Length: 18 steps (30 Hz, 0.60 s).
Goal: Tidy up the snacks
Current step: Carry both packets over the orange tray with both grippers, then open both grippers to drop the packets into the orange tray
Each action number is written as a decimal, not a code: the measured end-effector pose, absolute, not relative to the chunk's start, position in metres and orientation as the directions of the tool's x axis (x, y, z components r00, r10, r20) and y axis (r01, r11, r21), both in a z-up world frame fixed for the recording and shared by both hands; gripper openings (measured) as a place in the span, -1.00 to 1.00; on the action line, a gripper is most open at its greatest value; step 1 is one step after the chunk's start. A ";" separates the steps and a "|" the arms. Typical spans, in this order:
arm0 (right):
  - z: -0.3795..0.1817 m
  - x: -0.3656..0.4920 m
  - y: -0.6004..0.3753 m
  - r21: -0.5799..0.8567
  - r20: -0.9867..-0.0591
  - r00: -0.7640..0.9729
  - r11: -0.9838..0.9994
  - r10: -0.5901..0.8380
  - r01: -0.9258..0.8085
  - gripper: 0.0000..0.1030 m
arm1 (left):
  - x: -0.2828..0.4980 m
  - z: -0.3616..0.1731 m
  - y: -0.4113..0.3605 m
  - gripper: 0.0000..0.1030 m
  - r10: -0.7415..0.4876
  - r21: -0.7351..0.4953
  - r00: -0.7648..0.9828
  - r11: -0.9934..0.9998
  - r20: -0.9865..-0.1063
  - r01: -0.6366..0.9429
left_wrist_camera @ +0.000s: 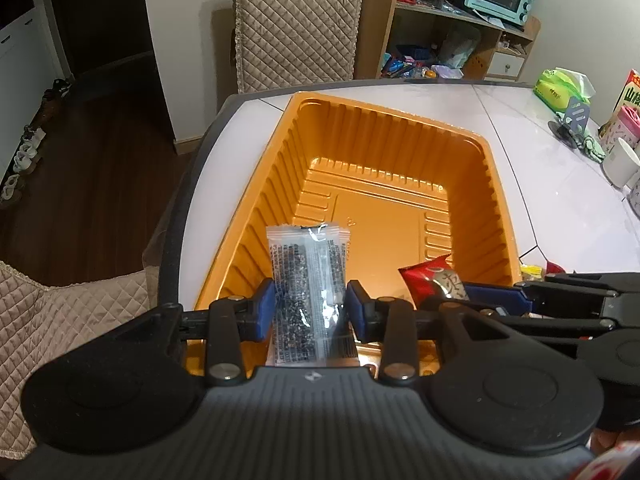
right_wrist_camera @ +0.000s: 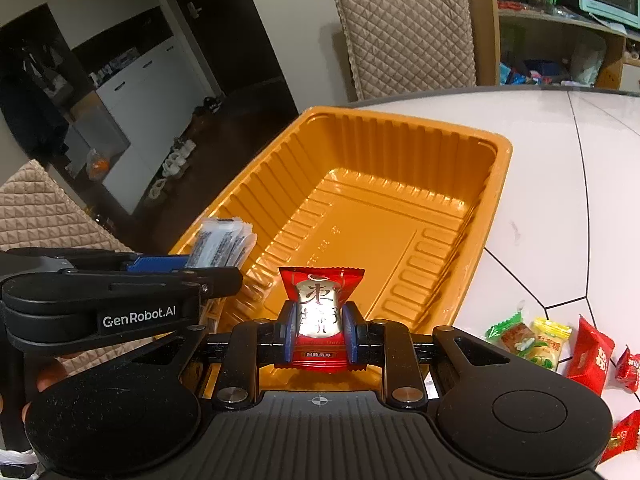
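An orange plastic tray (left_wrist_camera: 288,148) (right_wrist_camera: 496,184) stands on the white table with nothing on its floor. My left gripper (left_wrist_camera: 310,310) is shut on a clear snack packet with dark contents (left_wrist_camera: 308,280), held over the tray's near left end; it also shows in the right wrist view (right_wrist_camera: 218,244). My right gripper (right_wrist_camera: 319,330) is shut on a red snack packet with a silver label (right_wrist_camera: 320,312), held over the tray's near edge; it also shows in the left wrist view (left_wrist_camera: 434,278).
Loose snacks lie on the table right of the tray: a green packet (right_wrist_camera: 508,332), a yellow packet (right_wrist_camera: 548,342) and red packets (right_wrist_camera: 590,356). A tissue pack (left_wrist_camera: 564,86), cups (left_wrist_camera: 622,160) and a box stand far right. Quilted chairs (left_wrist_camera: 296,20) stand around the table.
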State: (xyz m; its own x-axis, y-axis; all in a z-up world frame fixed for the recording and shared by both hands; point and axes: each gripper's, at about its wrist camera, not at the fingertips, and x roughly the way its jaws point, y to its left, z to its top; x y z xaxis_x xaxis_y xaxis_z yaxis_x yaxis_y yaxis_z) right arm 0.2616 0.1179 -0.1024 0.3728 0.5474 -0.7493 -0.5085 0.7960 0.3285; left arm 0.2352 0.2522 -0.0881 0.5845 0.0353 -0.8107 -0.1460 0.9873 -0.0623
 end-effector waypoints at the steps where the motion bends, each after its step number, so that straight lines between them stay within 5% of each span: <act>1: -0.103 0.262 0.118 0.326 -0.748 0.376 0.796 0.547 -0.509 -0.52 | 0.237 -0.089 0.252 -0.33 0.038 -0.060 0.581 0.987 -0.813 -0.149; 5: -0.106 0.268 0.119 0.330 -0.753 0.367 0.796 0.546 -0.508 -0.46 | 0.241 -0.093 0.253 -0.31 0.036 -0.067 0.574 0.985 -0.818 -0.158; 9: -0.103 0.267 0.111 0.342 -0.736 0.394 0.805 0.550 -0.485 0.03 | 0.239 -0.091 0.252 -0.28 0.050 -0.057 0.583 0.985 -0.811 -0.164; 18: -0.083 0.258 0.089 0.362 -0.706 0.414 0.795 0.574 -0.486 0.16 | 0.226 -0.074 0.247 -0.19 0.065 -0.050 0.586 0.983 -0.808 -0.178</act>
